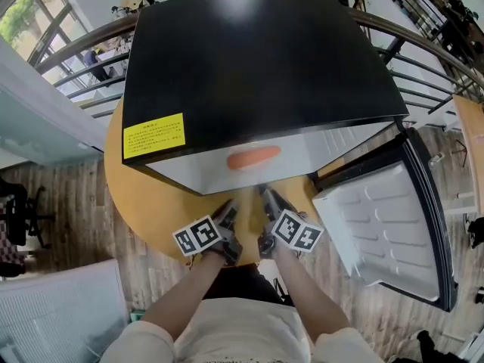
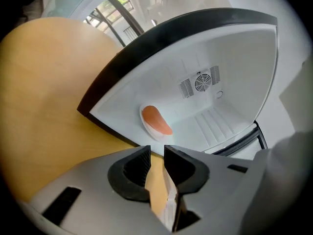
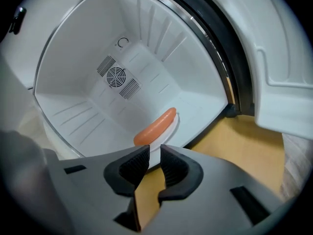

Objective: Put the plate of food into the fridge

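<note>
We find the plate [image 2: 148, 127] inside the fridge [image 1: 249, 66], resting on the cabinet floor just behind its front edge. One orange sausage [image 2: 157, 120] lies across the plate.

The fridge stands on a round yellow table [image 1: 144, 203]. Its door [image 1: 386, 225] is swung fully open at the right-hand edge of the cabinet, with the white inner lining facing up.

We read the left gripper [image 2: 156, 153] as parted by a narrow slit. Nothing sits between its jaws, and only the table top shows through the gap. It is held over the near edge of the table, clear of the plate.

We read the right gripper [image 3: 155, 153] the same way: jaws slightly apart and holding nothing. It is held just beside the left gripper and in front of the fridge opening, apart from the plate.
</note>
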The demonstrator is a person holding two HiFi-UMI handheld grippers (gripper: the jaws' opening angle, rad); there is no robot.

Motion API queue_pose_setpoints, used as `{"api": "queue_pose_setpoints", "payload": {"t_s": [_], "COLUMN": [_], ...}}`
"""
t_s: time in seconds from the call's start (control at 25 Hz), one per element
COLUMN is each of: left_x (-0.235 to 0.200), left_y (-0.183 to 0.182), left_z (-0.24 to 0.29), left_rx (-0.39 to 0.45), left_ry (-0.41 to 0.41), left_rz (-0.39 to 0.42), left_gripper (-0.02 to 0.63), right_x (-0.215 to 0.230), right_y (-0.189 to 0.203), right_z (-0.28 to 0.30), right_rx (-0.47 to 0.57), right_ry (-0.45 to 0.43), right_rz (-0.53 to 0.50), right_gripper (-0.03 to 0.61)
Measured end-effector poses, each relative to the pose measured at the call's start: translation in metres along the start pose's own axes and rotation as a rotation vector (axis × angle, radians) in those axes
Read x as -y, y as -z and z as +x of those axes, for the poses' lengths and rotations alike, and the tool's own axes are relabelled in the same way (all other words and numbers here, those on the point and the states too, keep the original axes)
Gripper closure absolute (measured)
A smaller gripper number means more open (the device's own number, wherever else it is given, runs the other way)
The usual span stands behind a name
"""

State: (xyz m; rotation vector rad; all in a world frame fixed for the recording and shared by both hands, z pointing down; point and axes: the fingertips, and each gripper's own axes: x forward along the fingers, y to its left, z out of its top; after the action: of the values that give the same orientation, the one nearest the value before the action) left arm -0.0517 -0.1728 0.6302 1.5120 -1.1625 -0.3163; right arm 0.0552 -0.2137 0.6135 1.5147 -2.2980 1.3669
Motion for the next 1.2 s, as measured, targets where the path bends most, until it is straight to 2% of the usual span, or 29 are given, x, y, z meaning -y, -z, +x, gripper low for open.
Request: {"api": "queue_pose_setpoints", "payload": {"t_s": [0.2,0.4,0.64,0.84,1.0,1.2], "left_x": [0.010,0.032,0.061,0.074,0.075,0.071], "left_y": [0.005,0.011,0.026,0.039,0.046,0.043], "left_z": [-0.026,-0.059,-0.087,-0.099,-0.108,-0.108], "left_rx": [-0.026,-0.056,-0.101,-0.120,-0.120,-0.100], "left_ry": [-0.023,-0.041,-0.015,-0.002,-0.032,-0.054], "left_rz": [0.149,0.331,0.493,0.618,0.666,0.637], "left_gripper": [0.539,0.571,0.589,0.591,0.591,0.591], "right_x": [-0.021,-0.043,-0.052,-0.066,-0.075,-0.072], "right_y": [0.020,0.033,0.039,0.045,0.047,0.052], "right_z": [-0.029,-0.060,-0.087,-0.106,-0.118,-0.119], "right_rx": [-0.057,-0.060,-0.049,-0.042,-0.027,-0.038], "right_ry": [-0.018,-0.066,-0.081,-0.082,-0.065,-0.057], "right_rz": [-0.107,-0.230,-0.251,-0.318,-0.379,-0.318], "right_gripper": [0.514,0.531,0.541,0.545,0.546,0.546]}}
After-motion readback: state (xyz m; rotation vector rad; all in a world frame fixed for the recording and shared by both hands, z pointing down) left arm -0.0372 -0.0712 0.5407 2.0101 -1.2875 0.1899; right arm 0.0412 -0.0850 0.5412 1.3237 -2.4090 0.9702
